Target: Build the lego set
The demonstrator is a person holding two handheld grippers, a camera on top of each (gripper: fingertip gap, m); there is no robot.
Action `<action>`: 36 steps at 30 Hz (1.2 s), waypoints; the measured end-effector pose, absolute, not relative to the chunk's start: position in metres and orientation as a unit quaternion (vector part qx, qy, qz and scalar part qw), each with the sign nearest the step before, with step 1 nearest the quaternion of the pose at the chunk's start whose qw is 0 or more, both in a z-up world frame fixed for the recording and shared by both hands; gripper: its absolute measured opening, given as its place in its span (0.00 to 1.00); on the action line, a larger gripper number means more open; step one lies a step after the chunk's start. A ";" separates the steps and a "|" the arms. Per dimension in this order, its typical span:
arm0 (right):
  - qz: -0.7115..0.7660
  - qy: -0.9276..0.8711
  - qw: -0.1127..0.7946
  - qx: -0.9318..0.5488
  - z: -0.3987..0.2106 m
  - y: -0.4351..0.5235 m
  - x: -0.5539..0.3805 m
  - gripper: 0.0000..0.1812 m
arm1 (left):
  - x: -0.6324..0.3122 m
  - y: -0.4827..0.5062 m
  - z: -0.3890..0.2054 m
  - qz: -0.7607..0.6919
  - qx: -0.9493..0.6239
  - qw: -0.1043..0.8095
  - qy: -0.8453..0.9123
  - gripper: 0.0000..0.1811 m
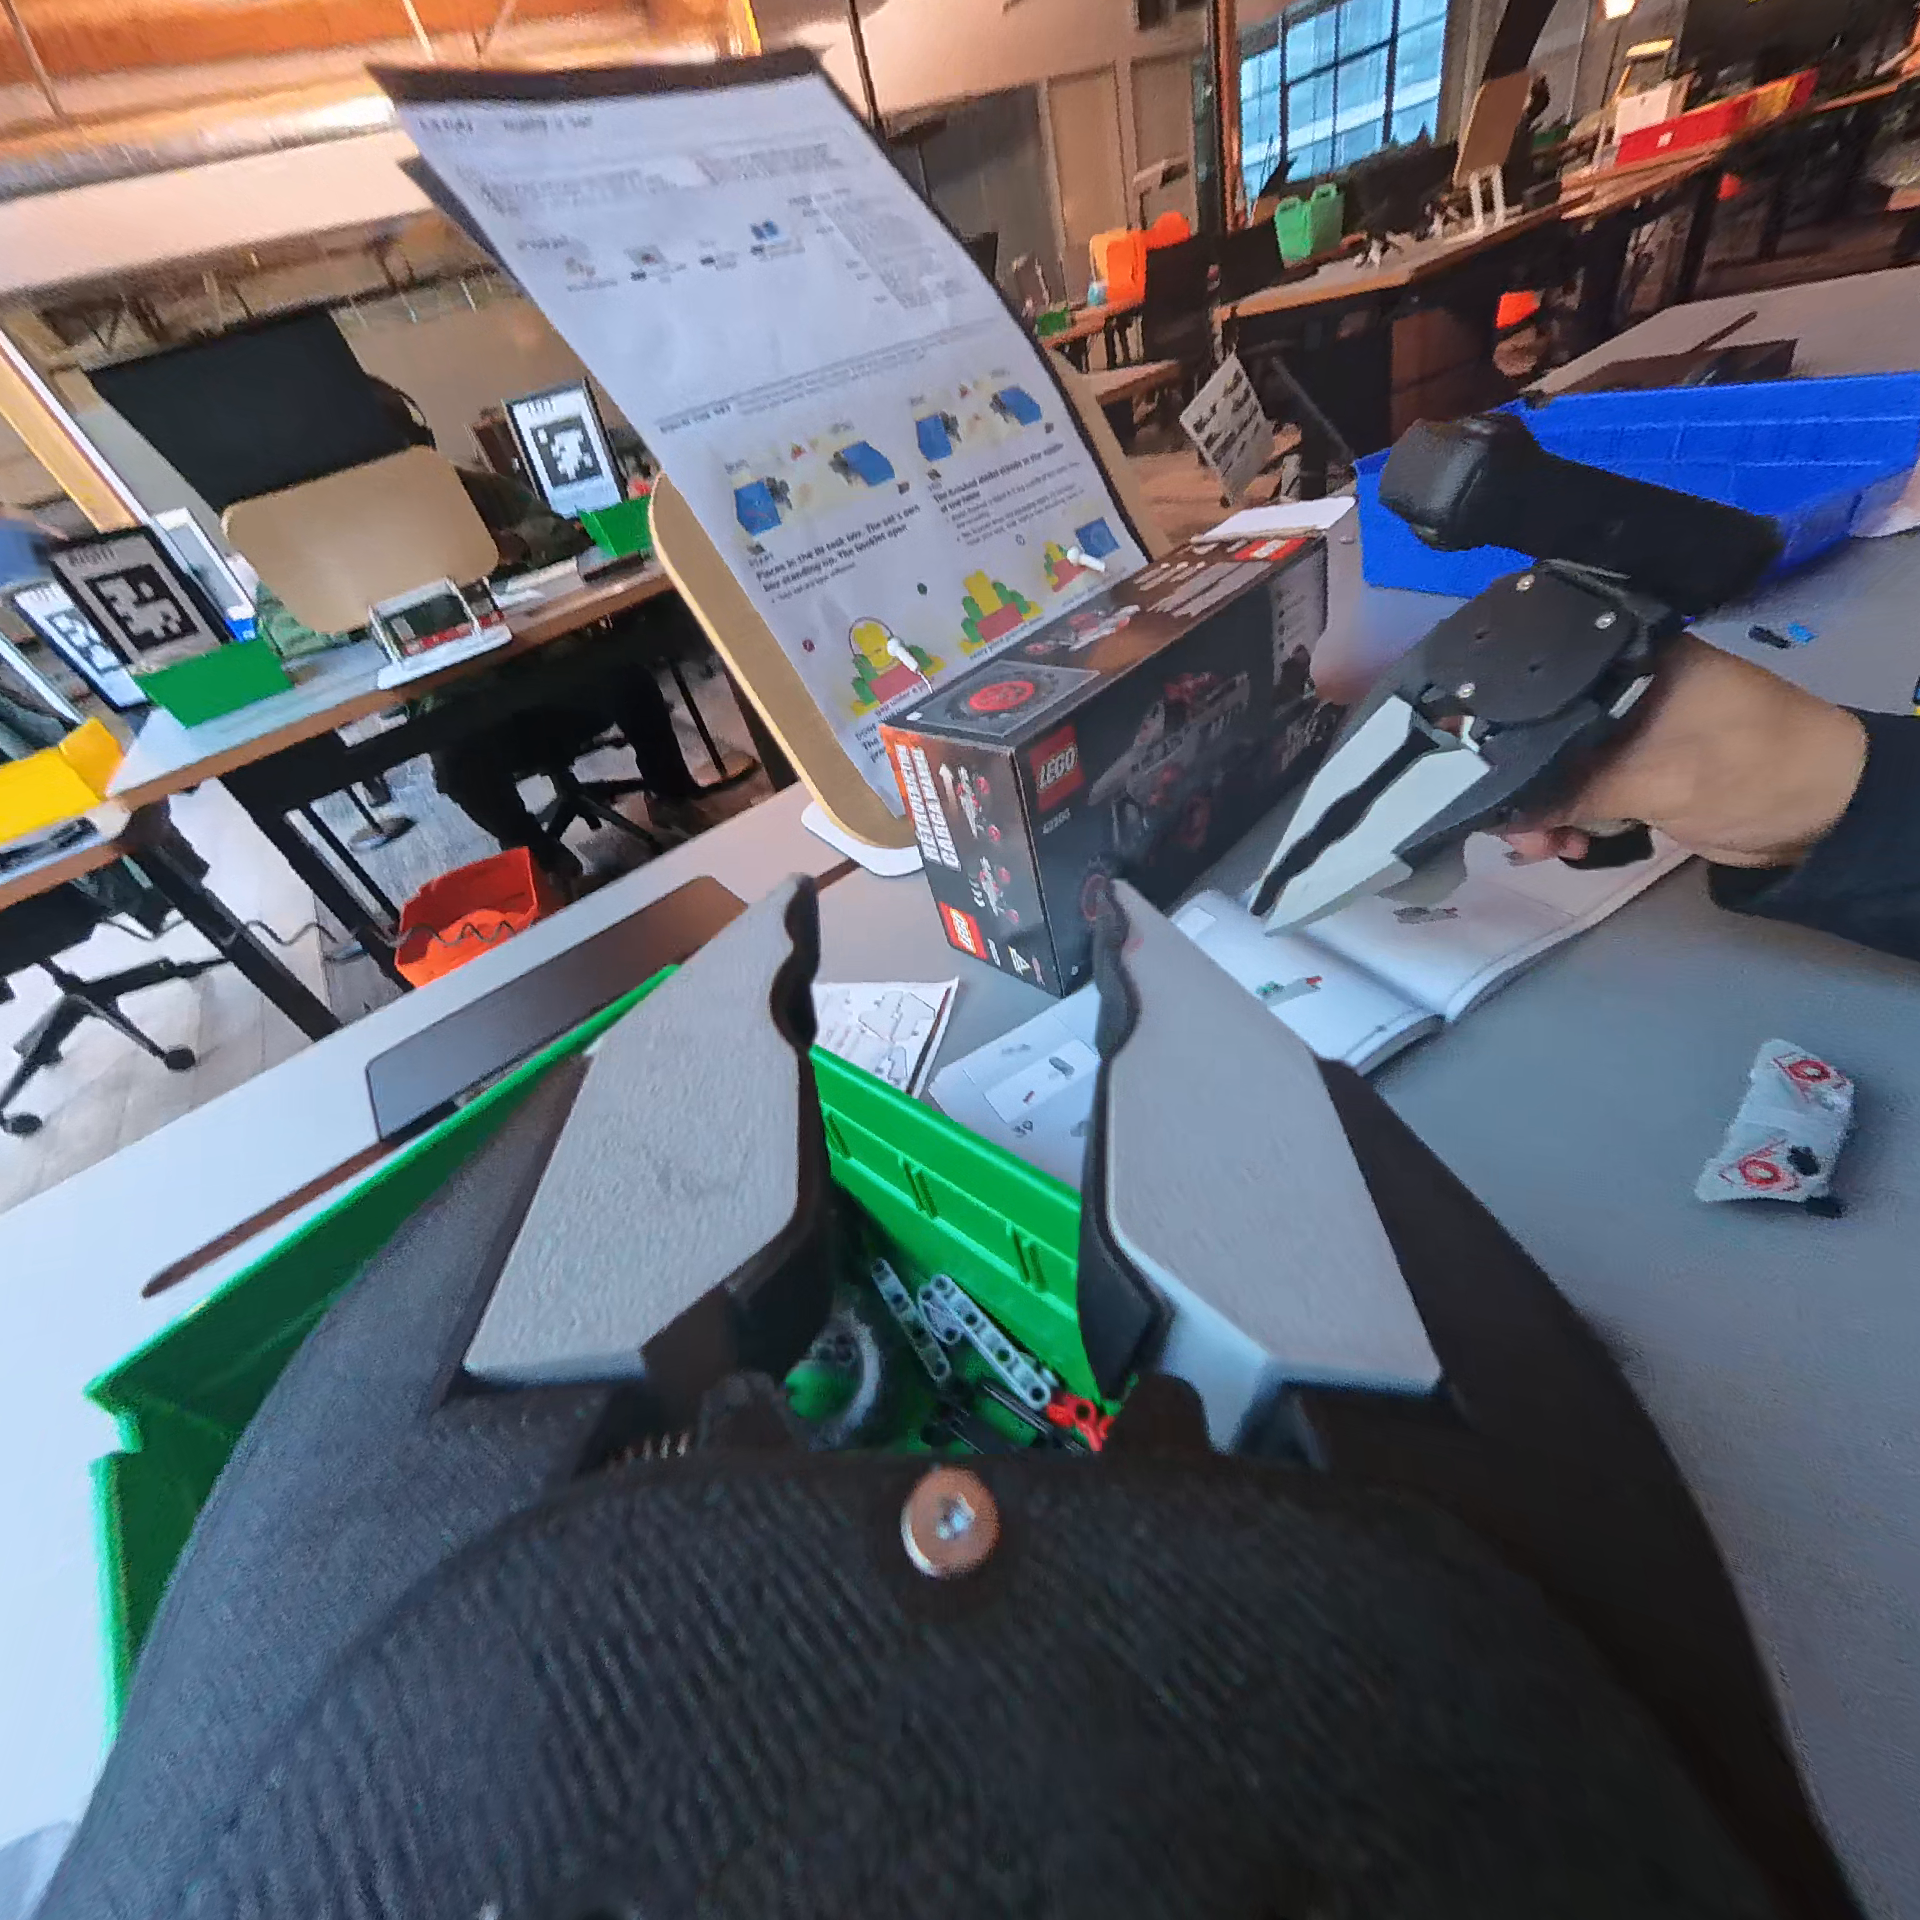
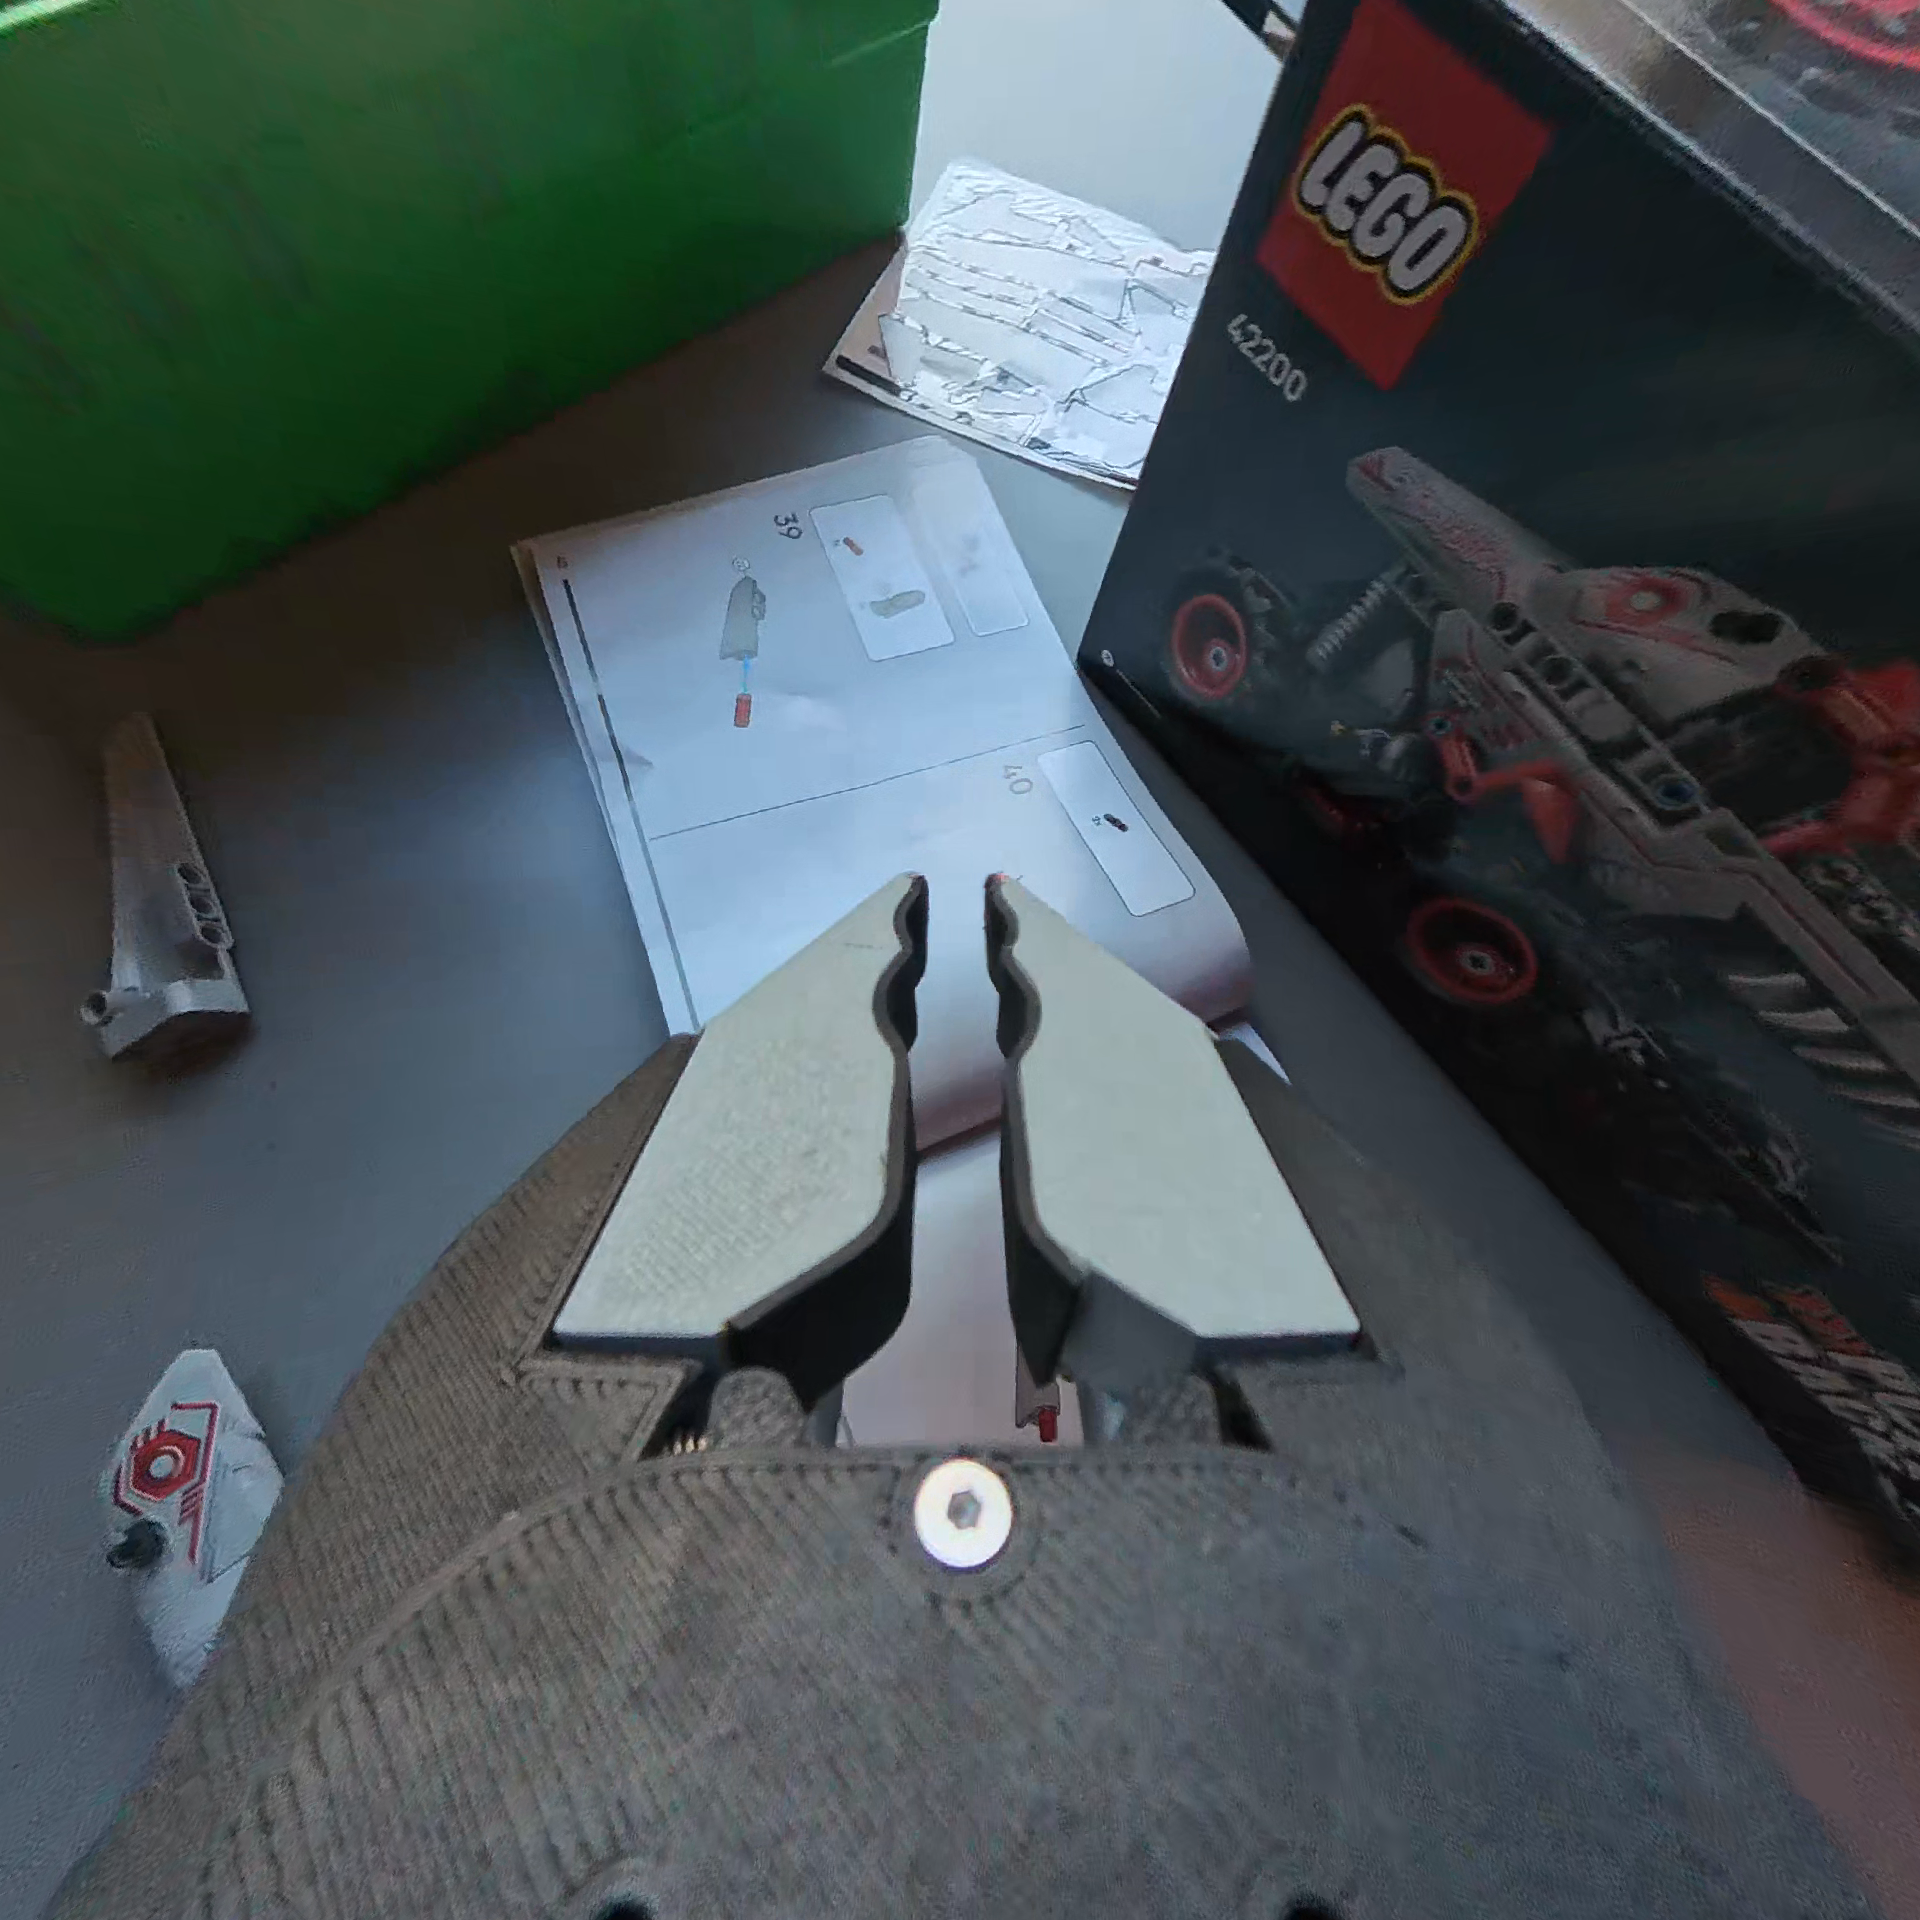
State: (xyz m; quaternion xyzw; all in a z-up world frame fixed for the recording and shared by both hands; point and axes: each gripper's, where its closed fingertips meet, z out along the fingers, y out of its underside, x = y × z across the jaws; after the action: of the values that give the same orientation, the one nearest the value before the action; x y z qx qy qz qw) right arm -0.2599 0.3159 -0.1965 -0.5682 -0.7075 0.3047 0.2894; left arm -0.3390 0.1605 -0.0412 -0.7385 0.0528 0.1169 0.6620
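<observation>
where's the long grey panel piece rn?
Right wrist view, far left: the grey panel piece lies loose on the grey table, below the green bin and left of the open instruction booklet.

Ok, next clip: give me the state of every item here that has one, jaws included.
left gripper: jaws open, empty, over the green bin
right gripper: jaws slightly apart, empty, above the booklet
green bin: open-topped, loose parts inside
instruction booklet: lying open on the table
set box: standing, looks closed
grey panel piece: loose on the table
sticker sheet: flat beside the box
</observation>
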 end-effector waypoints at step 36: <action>0.430 -0.626 0.367 -0.538 -0.131 0.306 -0.266 0.31 | -0.371 0.150 -0.042 -0.048 -0.656 0.752 -0.034 0.01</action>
State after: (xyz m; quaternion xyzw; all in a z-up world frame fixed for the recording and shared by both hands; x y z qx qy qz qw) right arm -0.2662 0.3063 -0.1308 -0.5376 -0.6257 0.4298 0.3672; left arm -0.3707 0.1497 -0.0424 -0.6565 -0.0345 -0.0480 0.7520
